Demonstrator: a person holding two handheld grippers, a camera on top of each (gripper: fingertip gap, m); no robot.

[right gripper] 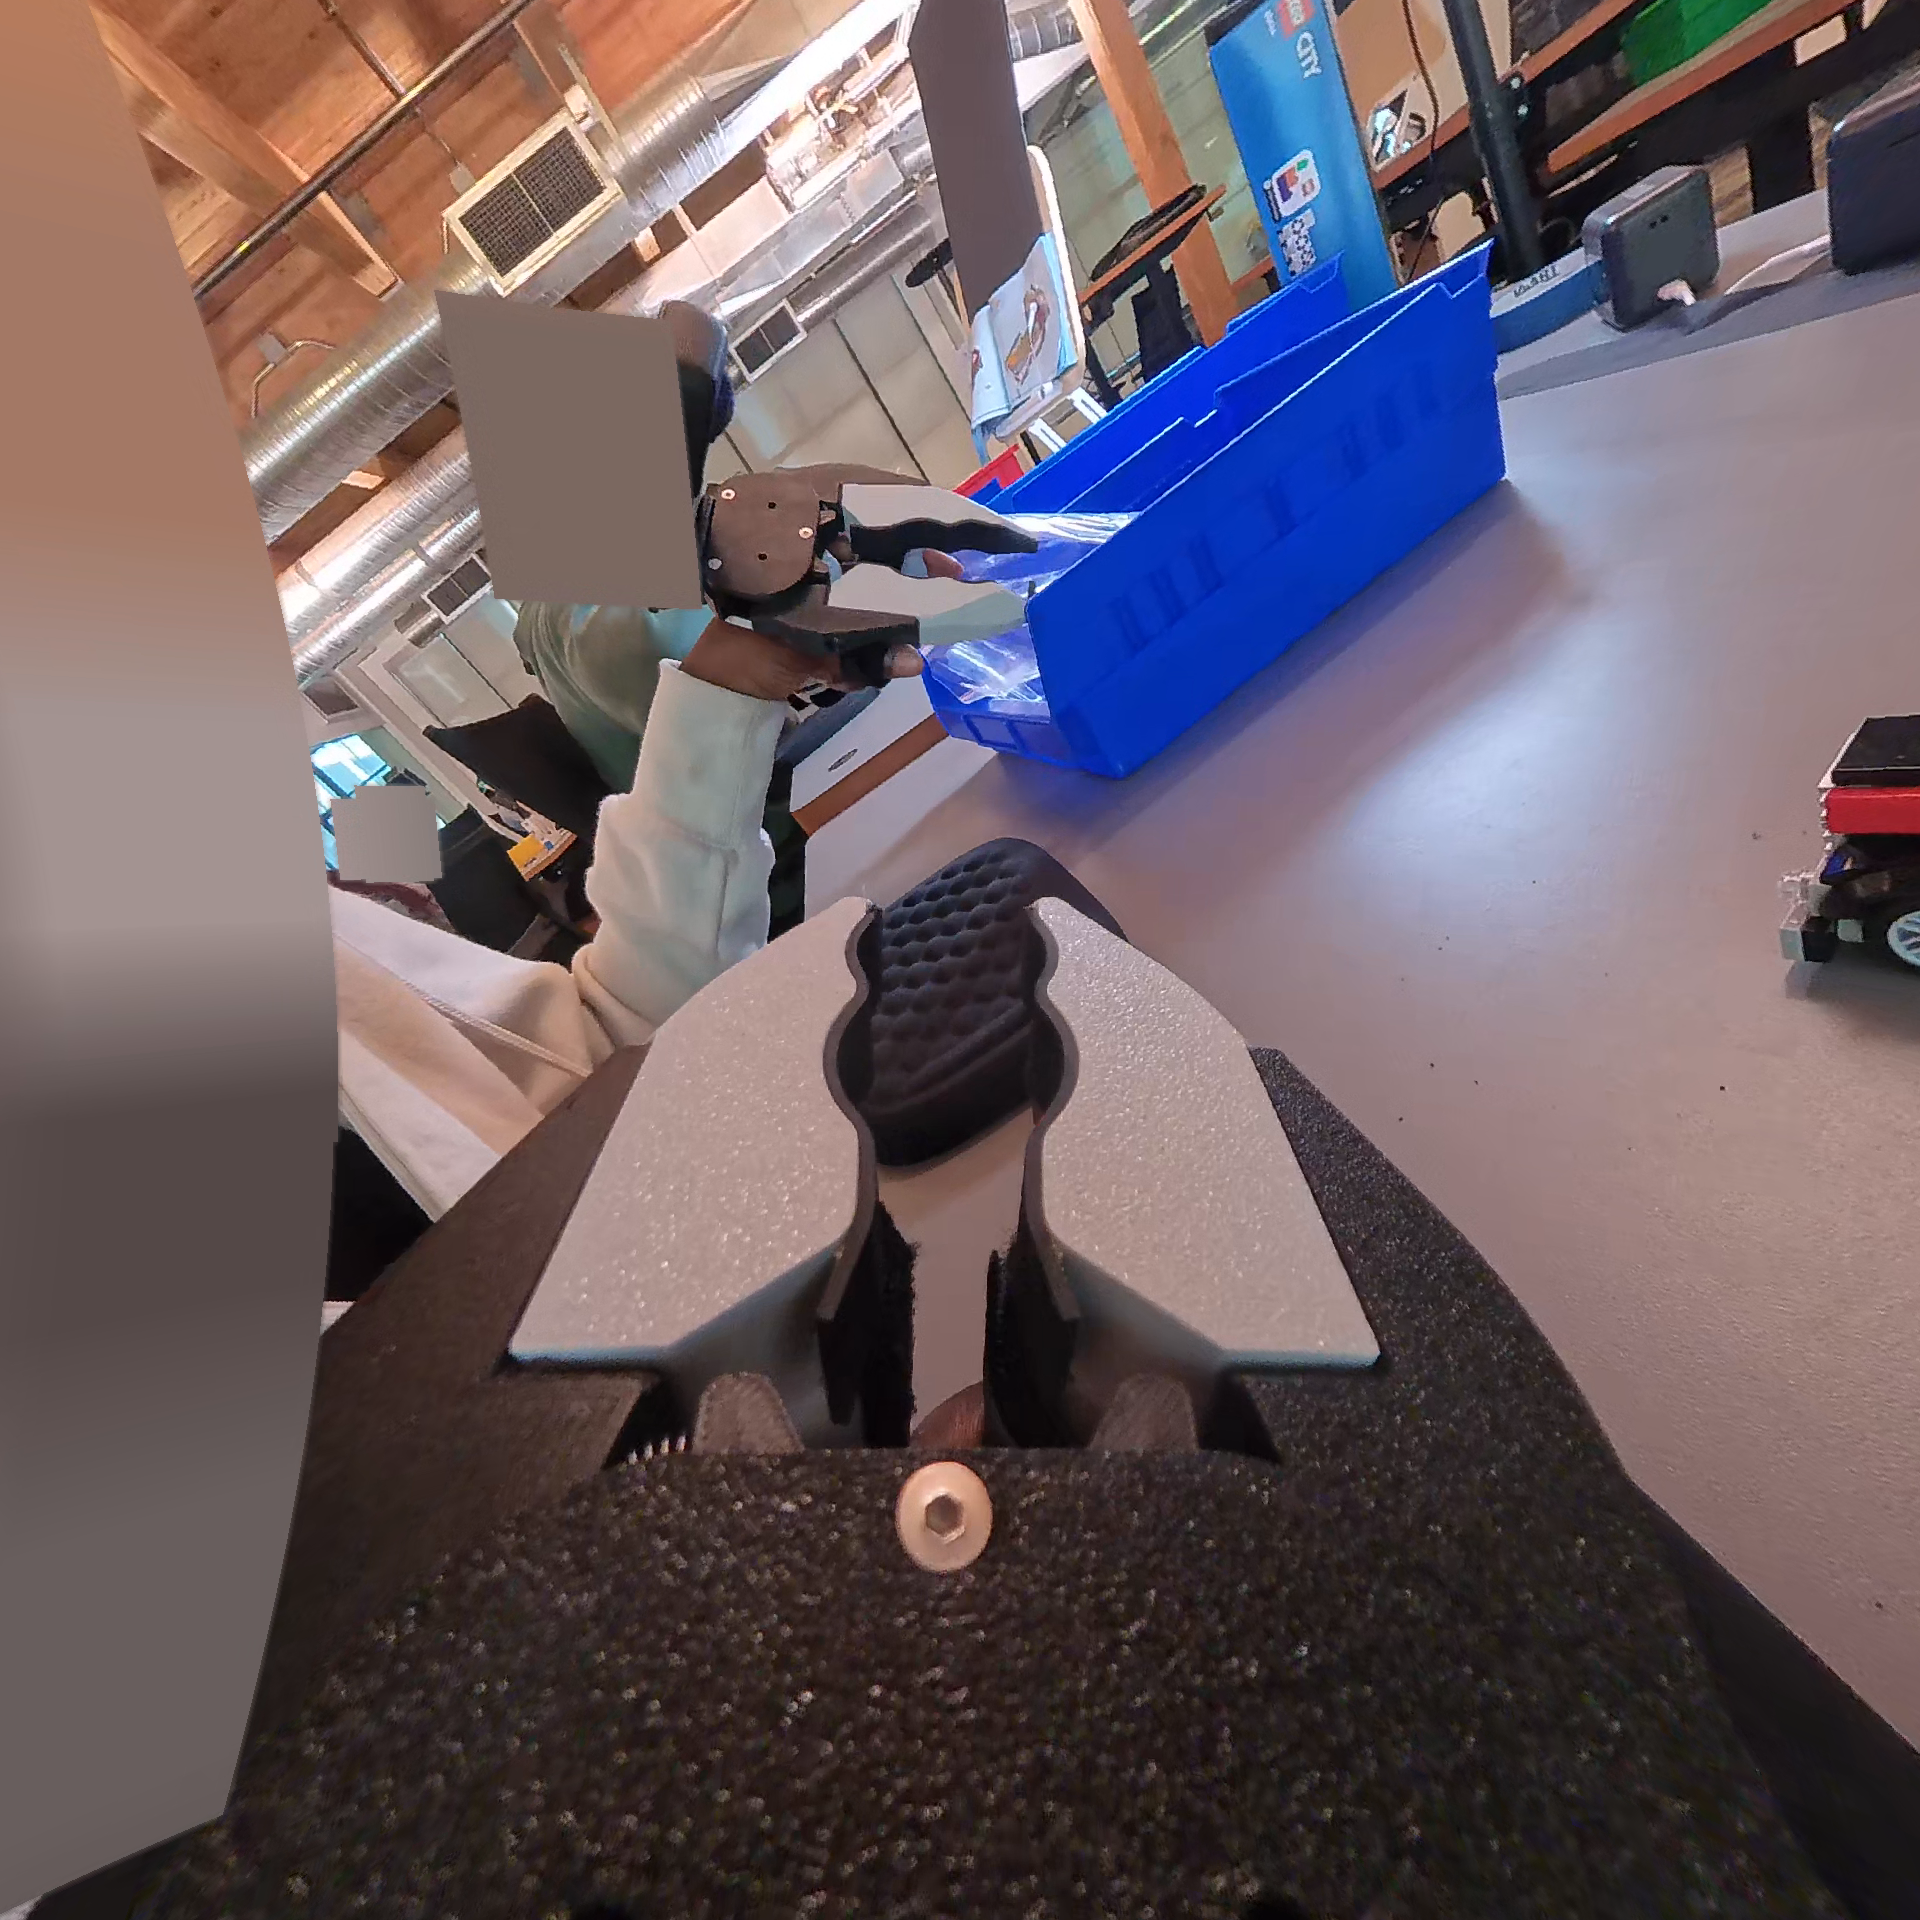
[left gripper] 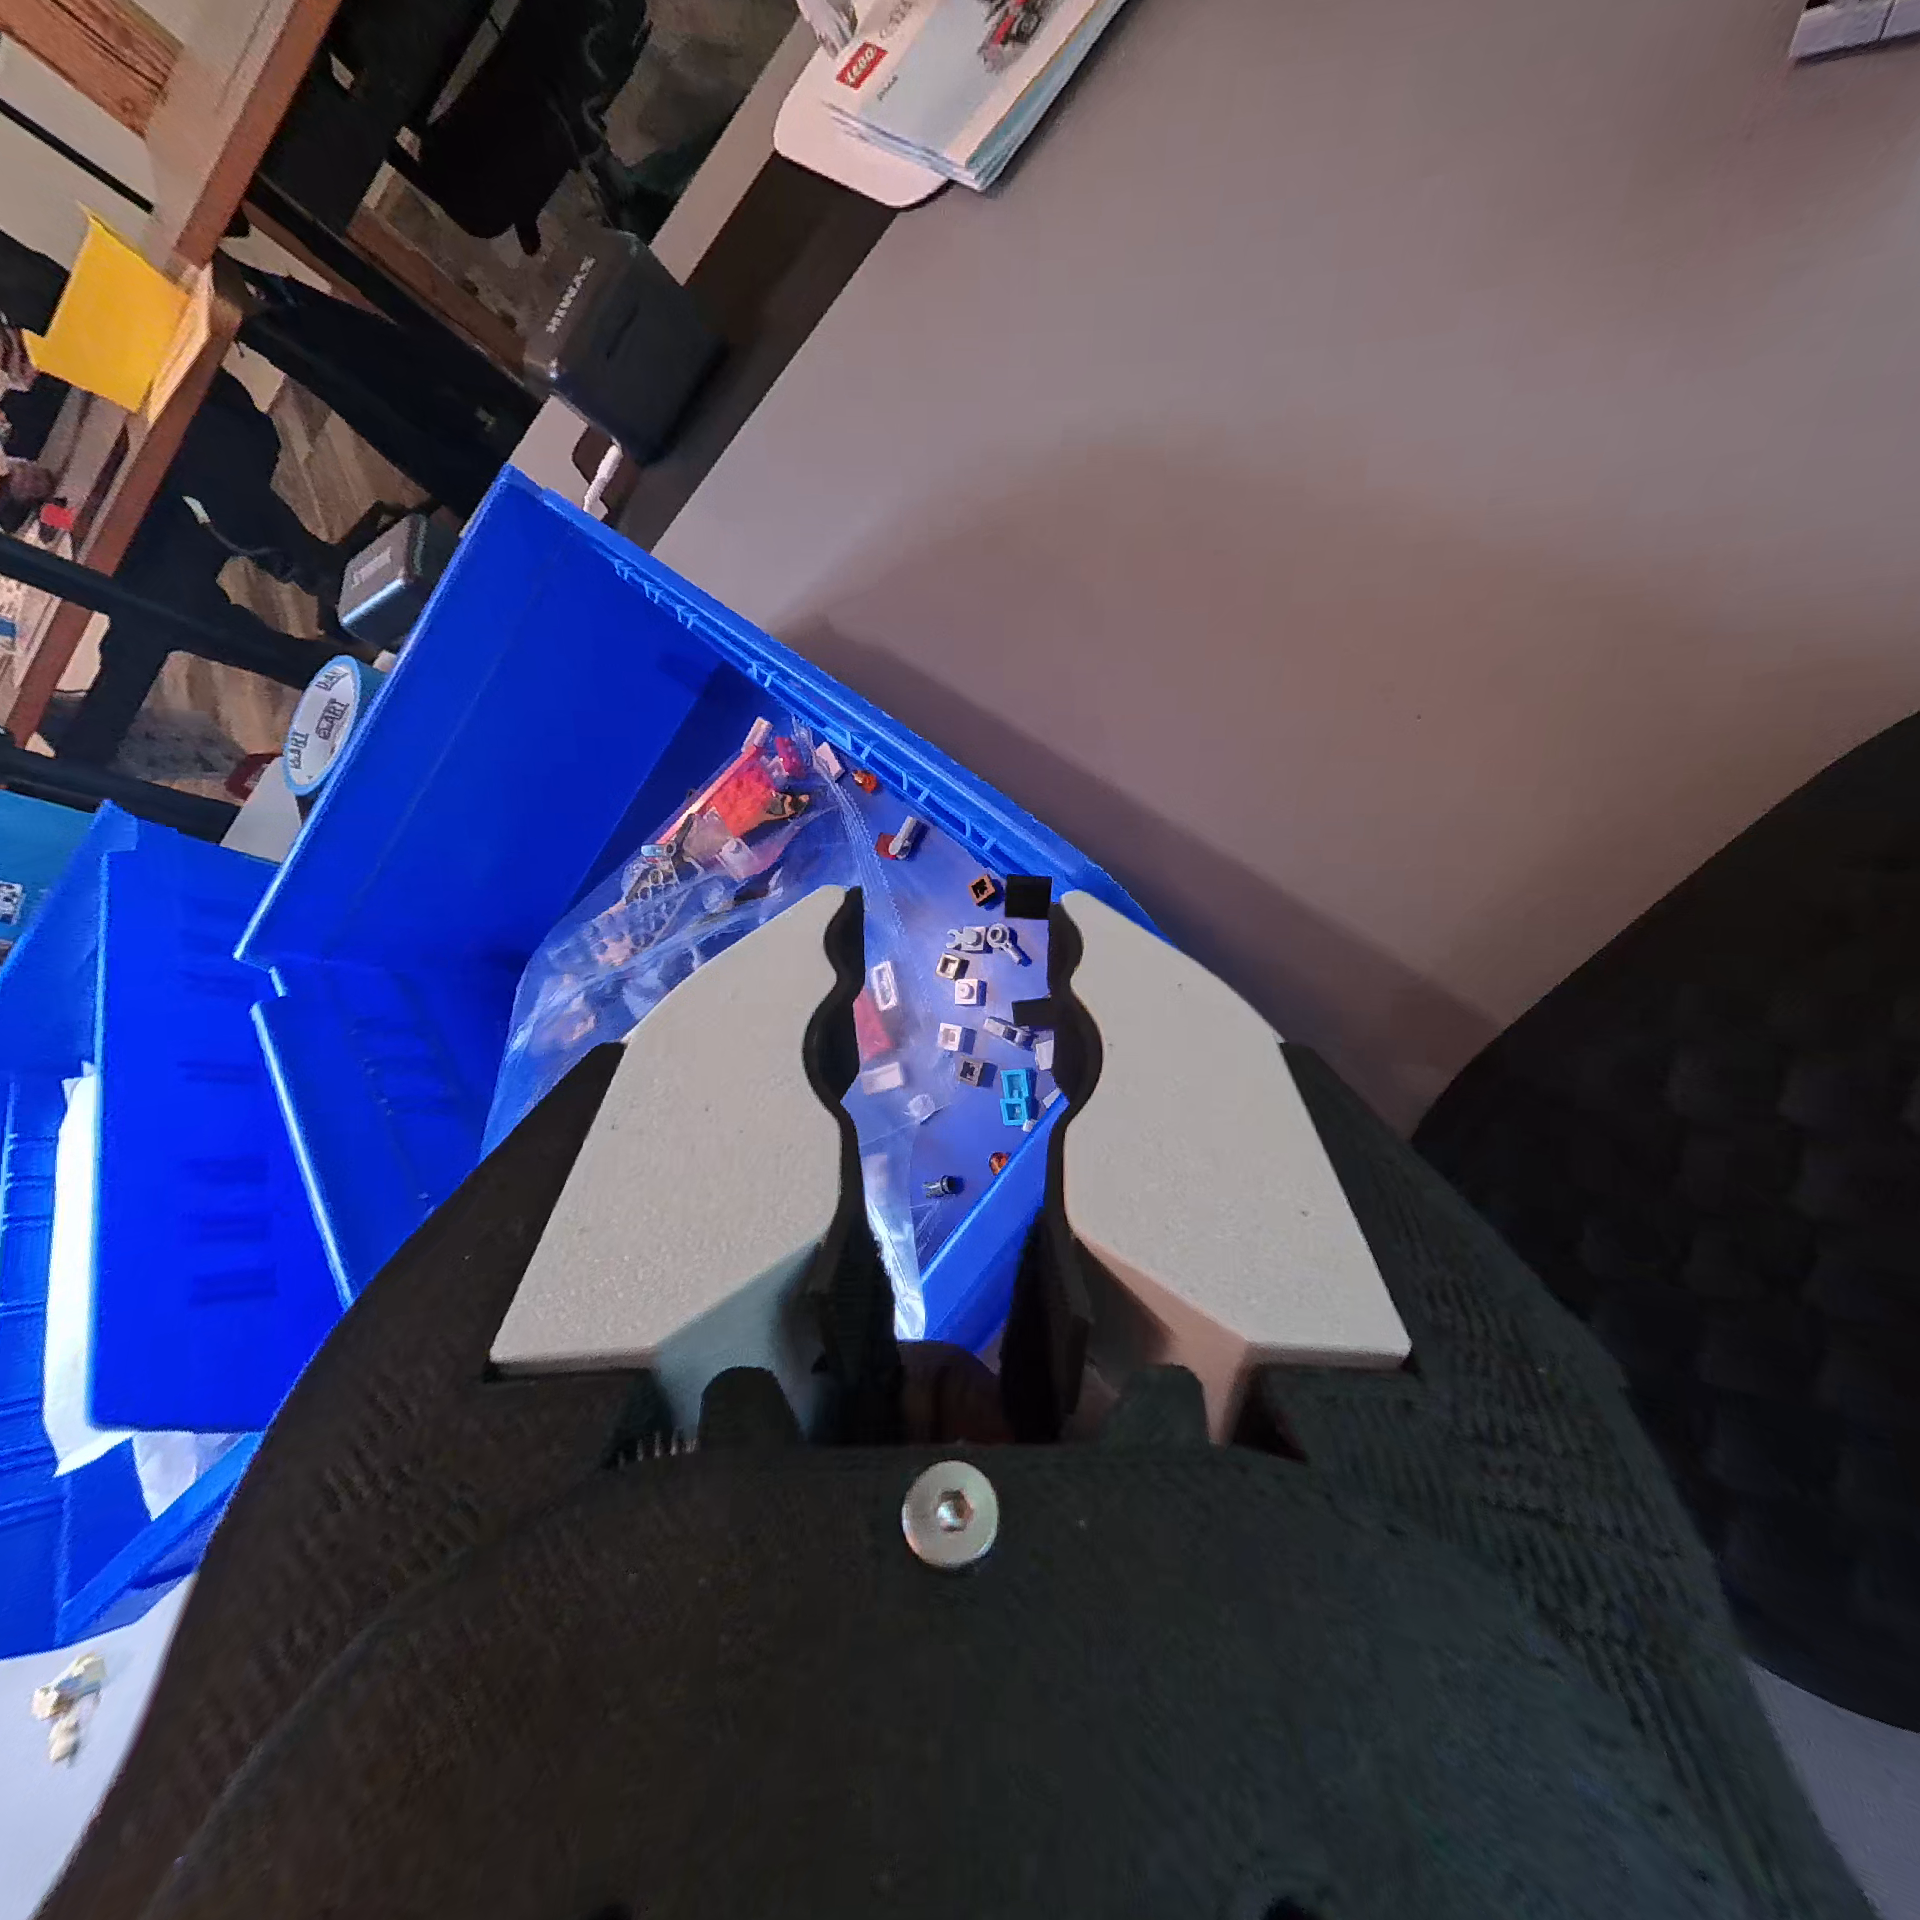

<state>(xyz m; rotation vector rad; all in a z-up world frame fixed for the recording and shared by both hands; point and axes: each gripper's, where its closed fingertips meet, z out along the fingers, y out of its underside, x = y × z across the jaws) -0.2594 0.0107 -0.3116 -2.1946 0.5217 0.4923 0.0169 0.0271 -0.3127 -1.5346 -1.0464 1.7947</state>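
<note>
My left gripper [left gripper: 951,914] hangs open over a blue bin [left gripper: 499,779]. Its fingers stand apart on either side of the edge of a clear plastic bag [left gripper: 644,935] of small bricks that lies in the bin. Loose small bricks [left gripper: 977,997] in grey, black, red and light blue lie on the bin floor under the fingertips. The right wrist view shows the left gripper [right gripper: 1023,577] open at the bin's near end [right gripper: 1299,540], with the bag [right gripper: 997,665] at its tips. My right gripper [right gripper: 956,914] is shut on a black dimpled rubber piece [right gripper: 956,997], like a tyre, above the grey table [right gripper: 1455,935].
A second blue bin [left gripper: 156,1143] stands left of the first, with a tape roll [left gripper: 327,732] behind it. A booklet [left gripper: 935,94] lies at the table's far edge. A partly built toy car [right gripper: 1860,862] stands at the right. A dark box [right gripper: 1652,249] sits beyond the bins. About 30 cm separates my left fingertips from my right.
</note>
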